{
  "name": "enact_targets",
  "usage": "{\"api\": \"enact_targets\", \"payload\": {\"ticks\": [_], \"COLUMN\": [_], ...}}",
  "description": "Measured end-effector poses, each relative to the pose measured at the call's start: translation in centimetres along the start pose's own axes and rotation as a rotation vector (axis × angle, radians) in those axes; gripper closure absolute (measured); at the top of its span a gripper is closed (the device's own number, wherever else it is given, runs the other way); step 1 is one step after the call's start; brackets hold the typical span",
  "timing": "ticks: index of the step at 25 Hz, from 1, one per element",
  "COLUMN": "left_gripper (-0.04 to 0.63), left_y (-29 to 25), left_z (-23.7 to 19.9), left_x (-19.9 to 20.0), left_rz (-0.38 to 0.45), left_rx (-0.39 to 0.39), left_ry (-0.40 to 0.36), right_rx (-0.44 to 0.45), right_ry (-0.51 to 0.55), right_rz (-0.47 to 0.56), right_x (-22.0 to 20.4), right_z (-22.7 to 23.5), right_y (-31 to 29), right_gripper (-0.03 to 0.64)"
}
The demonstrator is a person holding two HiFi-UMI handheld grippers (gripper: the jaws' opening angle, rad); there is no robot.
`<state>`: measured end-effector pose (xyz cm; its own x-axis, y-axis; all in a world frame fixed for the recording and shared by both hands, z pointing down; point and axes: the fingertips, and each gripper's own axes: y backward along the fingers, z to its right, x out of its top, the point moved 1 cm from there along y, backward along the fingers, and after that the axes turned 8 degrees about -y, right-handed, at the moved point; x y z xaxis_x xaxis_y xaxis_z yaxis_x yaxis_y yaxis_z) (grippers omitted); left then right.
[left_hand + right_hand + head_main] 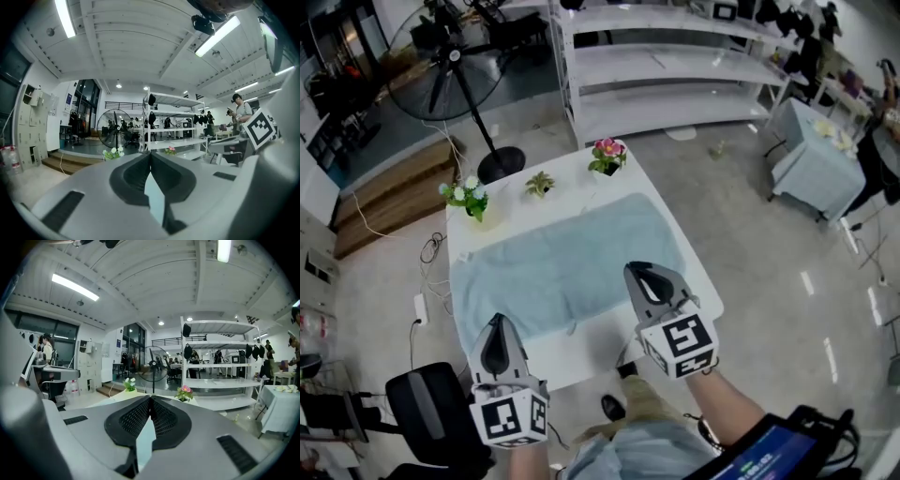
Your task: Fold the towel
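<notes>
Left gripper [150, 154] and right gripper [150, 399]: jaws closed tip to tip, with nothing between them. Both are held over the near side of the table [586, 354]. The pale blue towel [562, 267] lies spread flat across it, ungripped. No fold appears made, so the whole task seems left. No legible writing, only square markers on the gripper cubes.

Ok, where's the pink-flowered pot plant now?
In the head view, the pink-flowered pot plant stands at the white table's far edge, right of the small green plant, beyond the light blue towel.
</notes>
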<state>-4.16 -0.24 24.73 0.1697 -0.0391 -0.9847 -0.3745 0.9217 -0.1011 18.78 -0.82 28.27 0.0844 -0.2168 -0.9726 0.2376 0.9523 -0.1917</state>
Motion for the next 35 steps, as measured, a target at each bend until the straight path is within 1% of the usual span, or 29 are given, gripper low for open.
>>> {"api": "enact_targets", "payload": {"ticks": [6,11,15,19,22,25,27,28,30,31,33,35], "left_gripper": [0.588,0.588,0.588,0.588,0.588,0.588,0.588,0.588,0.588,0.588,0.588,0.588], "left_y": [-4.5,-7.4,-9.7,-11.9,-13.2,-14.0,-14.4,-14.5,-14.6,-14.5,-14.3,-13.9], "left_z": [1.0,1.9,2.8,3.3,3.7,4.1,4.3,4.3,4.2,4.0,3.7,3.3], "left_x": [-3.5,-7.2,-9.3,-10.8,-11.8,-12.3,-12.6,-12.8,-13.0,-12.9,-12.4,-11.4], "left_rz": [-0.075,-0.161,-0.212,-0.243,-0.267,-0.286,-0.297,-0.302,-0.312,-0.316,-0.313,-0.297], "left_rx": [-0.008,-0.01,-0.018,-0.028,-0.033,-0.036,-0.035,-0.034,-0.029,-0.024,-0.01,0.006], "left_ry": [0.011,0.015,0.017,0.013,0.018,0.02,0.022,0.023,0.022,0.02,0.016,0.012], "right_rx": [-0.102,-0.196,-0.265,-0.277,-0.266,-0.234,-0.215,-0.205,-0.188,-0.18,-0.161,-0.145], "right_ry": [-0.026,-0.056,-0.099,-0.151,-0.193,-0.24,-0.226,-0.203,-0.176,-0.193,-0.259,-0.295], "right_rz": [-0.077,-0.185,-0.258,-0.332,-0.388,-0.463,-0.526,-0.558,-0.589,-0.579,-0.522,-0.464], "right_x": [-3.7,-8.7,-12.3,-15.0,-16.5,-18.0,-18.6,-18.9,-19.1,-18.9,-17.6,-15.5], "right_z": [7.7,14.2,18.8,21.4,22.5,22.9,22.9,22.8,22.4,22.3,21.9,21.4], "right_y": [-2.2,-2.9,-3.7,-5.0,-5.8,-6.4,-6.7,-6.9,-7.2,-7.4,-7.7,-7.8], "right_gripper": [0.595,0.59,0.55,0.482,0.458,0.421,0.417,0.426,0.529,0.559,0.574,0.574]}}
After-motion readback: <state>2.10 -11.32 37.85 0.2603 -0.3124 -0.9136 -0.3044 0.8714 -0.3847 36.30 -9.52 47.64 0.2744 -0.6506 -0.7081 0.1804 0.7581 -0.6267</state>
